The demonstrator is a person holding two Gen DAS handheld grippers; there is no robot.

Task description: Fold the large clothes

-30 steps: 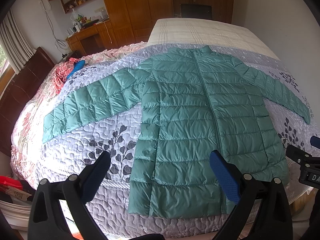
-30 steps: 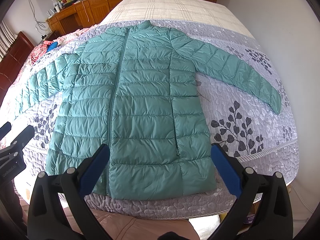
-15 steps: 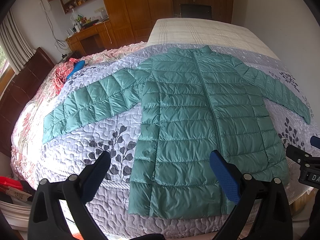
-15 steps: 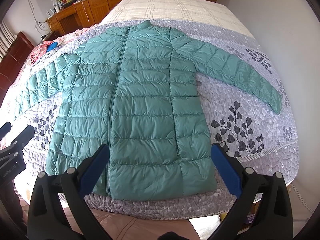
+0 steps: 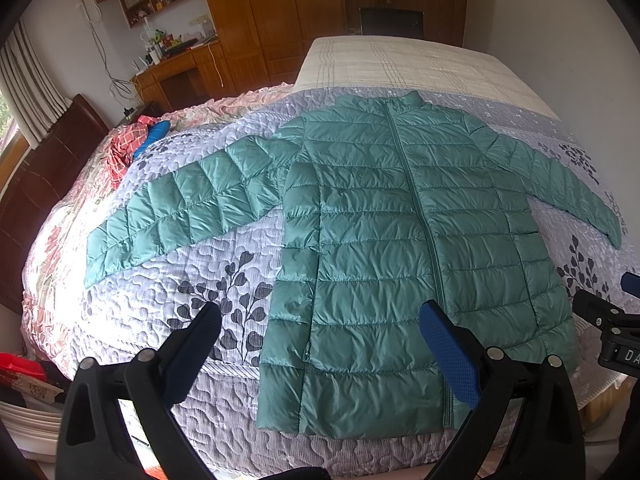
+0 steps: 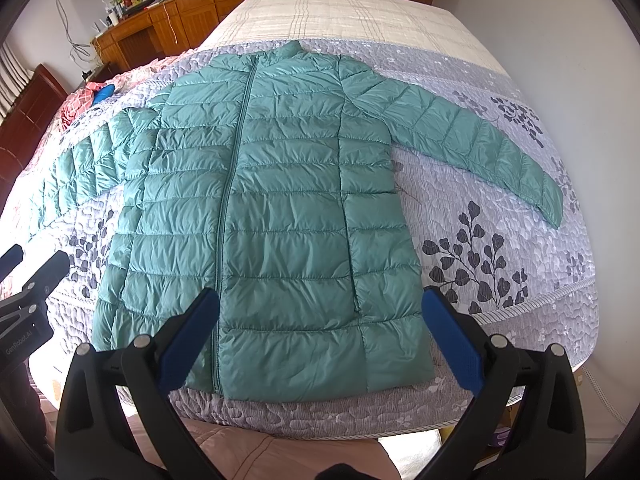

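A long green quilted jacket (image 5: 400,240) lies flat and zipped on the bed, collar away from me, both sleeves spread out to the sides; it also shows in the right wrist view (image 6: 272,216). My left gripper (image 5: 320,344) is open and empty, held above the jacket's lower left hem. My right gripper (image 6: 320,336) is open and empty above the lower right hem. Each gripper shows at the edge of the other's view.
The jacket rests on a grey-white quilt with dark leaf prints (image 5: 208,280) over a floral bedspread (image 5: 52,240). A red checked cloth and a blue item (image 5: 140,140) lie at the far left. A wooden desk and wardrobes (image 5: 240,20) stand behind; a white wall (image 6: 560,40) on the right.
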